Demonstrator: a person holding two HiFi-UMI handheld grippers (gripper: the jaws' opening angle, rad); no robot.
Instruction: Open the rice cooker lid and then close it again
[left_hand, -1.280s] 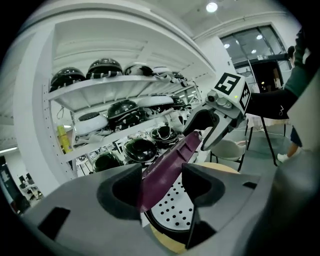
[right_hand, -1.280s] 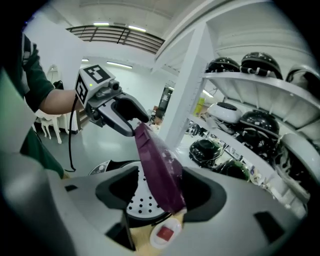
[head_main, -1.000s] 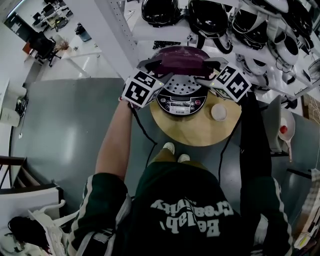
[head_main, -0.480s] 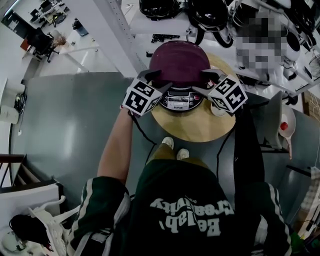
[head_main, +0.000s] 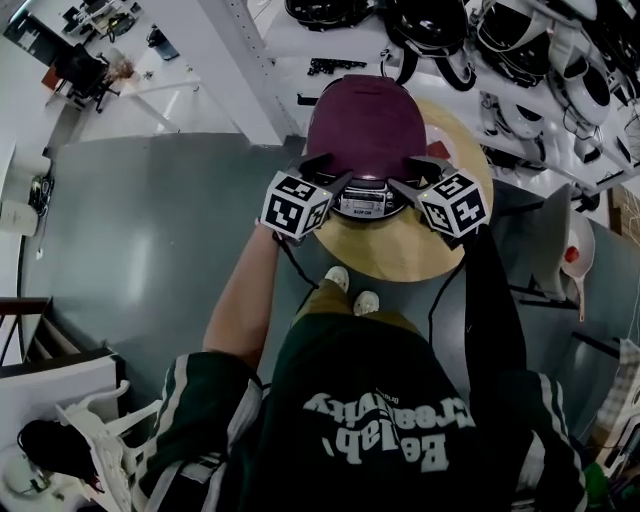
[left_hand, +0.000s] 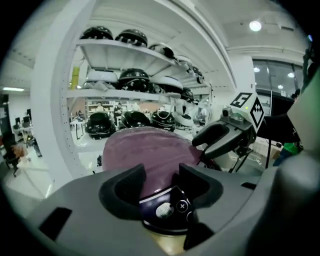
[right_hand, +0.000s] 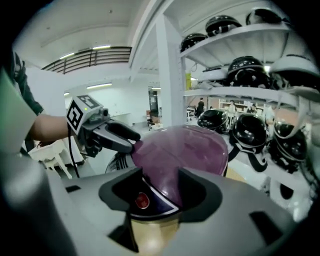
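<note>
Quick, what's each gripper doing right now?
Left gripper: open, jaws just been closing, edge of the purple lid between them, no grip visible.
Right gripper: open, jaws just been closing, same lid edge between them, no grip visible.

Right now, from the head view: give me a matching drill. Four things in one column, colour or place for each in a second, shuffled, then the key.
Things
1. rice cooker lid
2. round table
3. helmets
4. control panel

Colour or place
A. black, on the white shelves
B. maroon
C. just below the lid's near edge
D. pale wood

Pairs: 1-B, 2-D, 3-A, 4-C
</note>
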